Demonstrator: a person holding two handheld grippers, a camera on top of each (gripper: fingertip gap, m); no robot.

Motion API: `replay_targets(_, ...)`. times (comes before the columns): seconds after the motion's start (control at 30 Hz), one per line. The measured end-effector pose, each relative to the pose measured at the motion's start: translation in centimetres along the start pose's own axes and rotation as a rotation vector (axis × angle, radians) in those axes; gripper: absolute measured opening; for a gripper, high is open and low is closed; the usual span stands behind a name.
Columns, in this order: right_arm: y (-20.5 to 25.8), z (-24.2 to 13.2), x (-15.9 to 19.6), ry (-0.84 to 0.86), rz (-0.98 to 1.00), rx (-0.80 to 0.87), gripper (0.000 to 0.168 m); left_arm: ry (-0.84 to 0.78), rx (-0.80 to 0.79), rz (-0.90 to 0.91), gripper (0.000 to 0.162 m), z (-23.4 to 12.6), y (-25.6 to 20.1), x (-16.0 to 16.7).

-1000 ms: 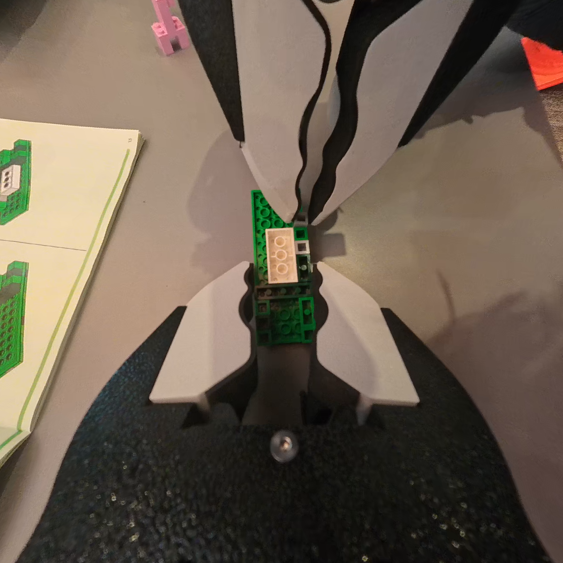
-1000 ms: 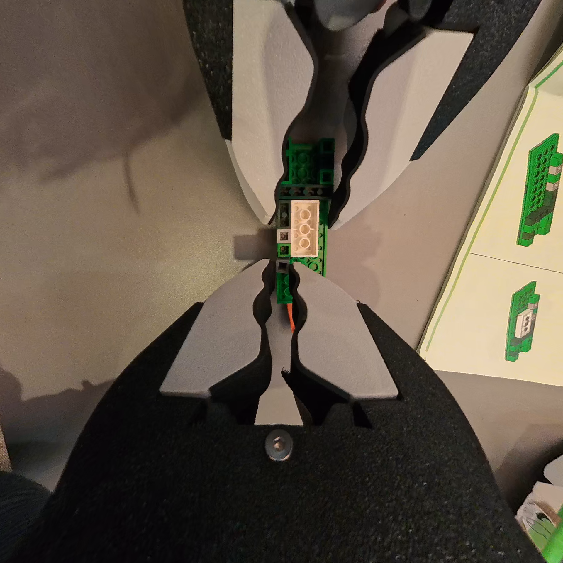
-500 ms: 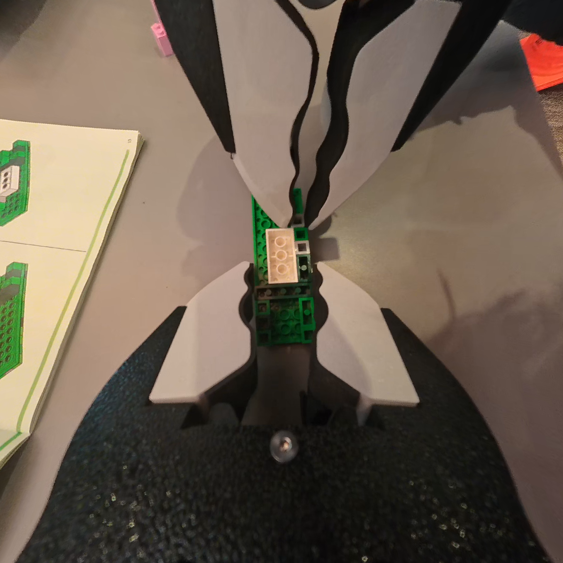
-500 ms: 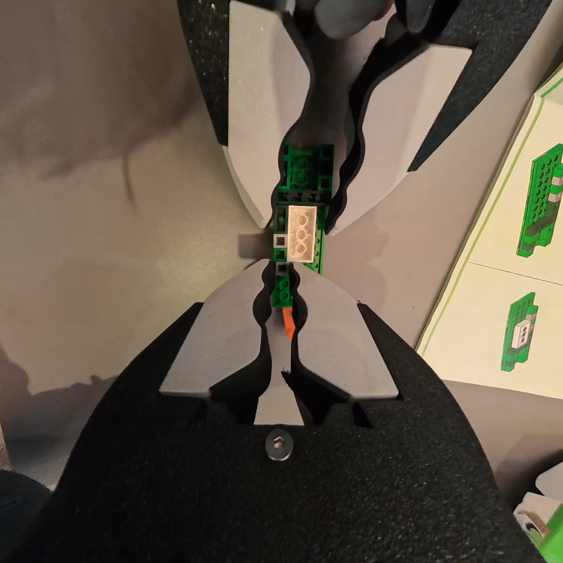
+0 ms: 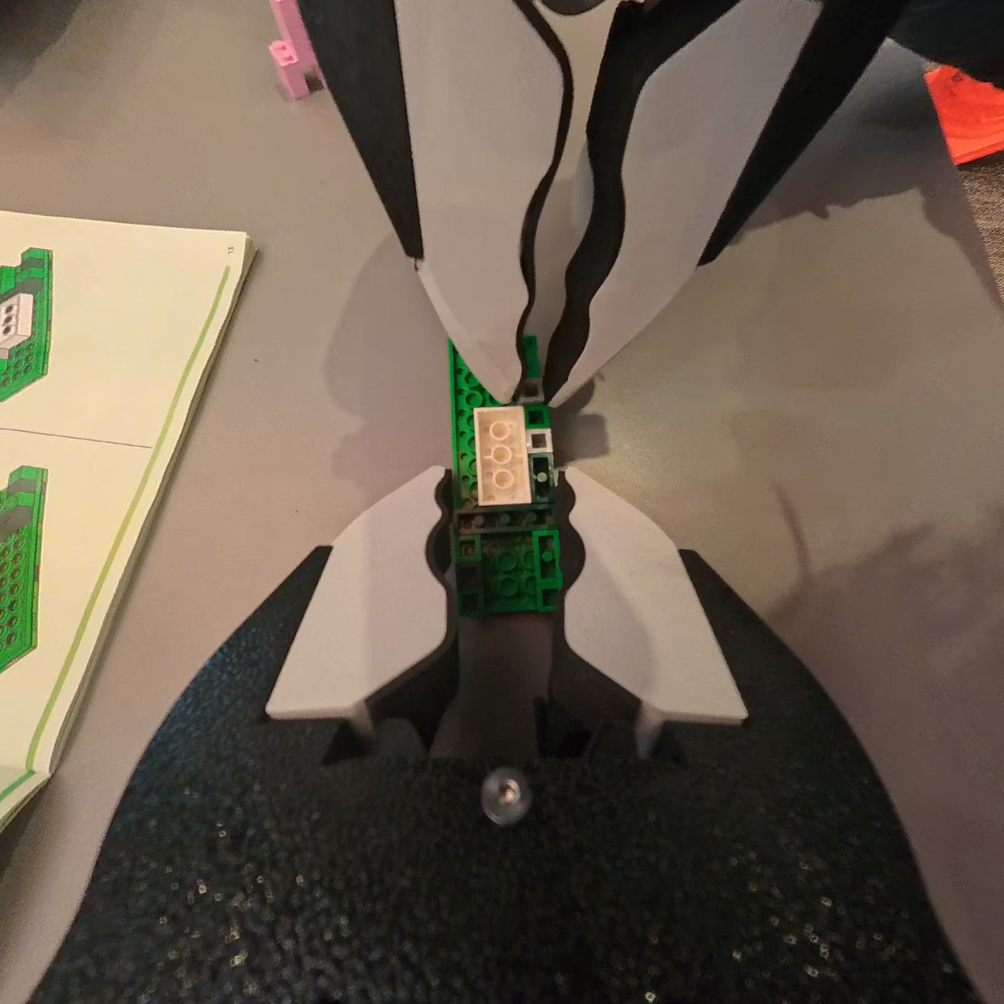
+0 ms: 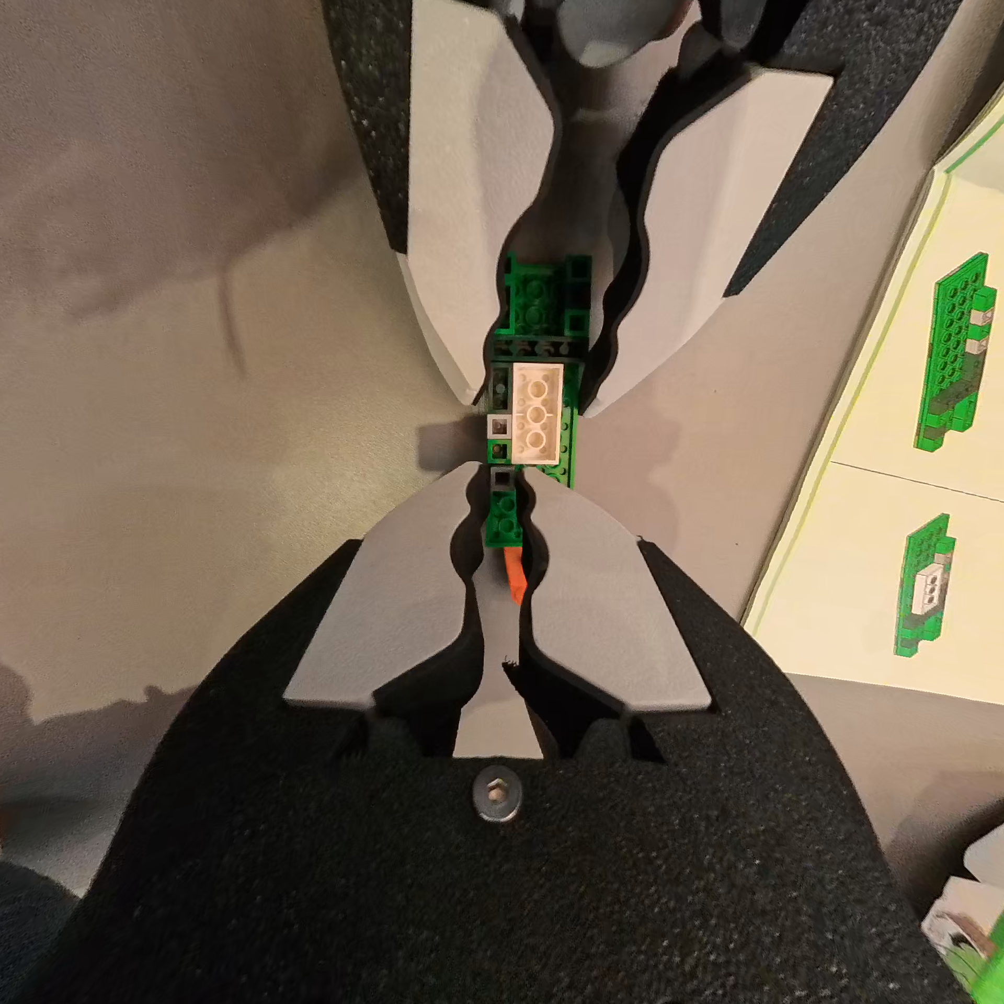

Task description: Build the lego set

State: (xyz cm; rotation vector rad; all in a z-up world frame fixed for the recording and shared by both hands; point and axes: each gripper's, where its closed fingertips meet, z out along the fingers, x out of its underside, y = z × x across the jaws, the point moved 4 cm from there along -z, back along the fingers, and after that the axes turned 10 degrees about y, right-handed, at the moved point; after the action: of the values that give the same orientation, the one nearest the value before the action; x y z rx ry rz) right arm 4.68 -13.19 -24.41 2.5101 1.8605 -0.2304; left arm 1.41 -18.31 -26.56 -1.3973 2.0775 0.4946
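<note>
A green lego assembly [image 5: 505, 570] with a white three-stud brick [image 5: 502, 456] and a small grey piece [image 5: 539, 440] on top sits between both grippers, just above the grey table. My left gripper [image 5: 502, 478] is shut on its wider green end. My right gripper [image 5: 531, 394] comes in from the far side. In the right wrist view my right gripper [image 6: 505, 475] is shut on the narrow green end of the assembly [image 6: 504, 516]. An orange piece [image 6: 515, 581] shows between its fingers. The white brick [image 6: 537, 413] lies between the two grippers, and the left gripper [image 6: 535, 405] holds the far end.
An open instruction booklet [image 5: 108, 434] lies on the table to the left of the assembly, and it shows on the right in the right wrist view [image 6: 896, 489]. A pink lego piece [image 5: 293, 65] stands at the far left. An orange object [image 5: 967, 119] lies at the far right. The tips of both grippers are at nearly the same place.
Both grippers keep their hold. The narrow green end and the orange piece now show a little more between my right gripper's fingers. The assembly has barely moved.
</note>
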Motion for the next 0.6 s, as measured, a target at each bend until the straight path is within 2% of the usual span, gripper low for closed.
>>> replay_targets(0.6, 0.19, -0.16, 0.54, -0.021, -0.007, 0.009, 0.006, -0.006, 0.010, -0.010, 0.036, 0.01, 0.02, 0.02)
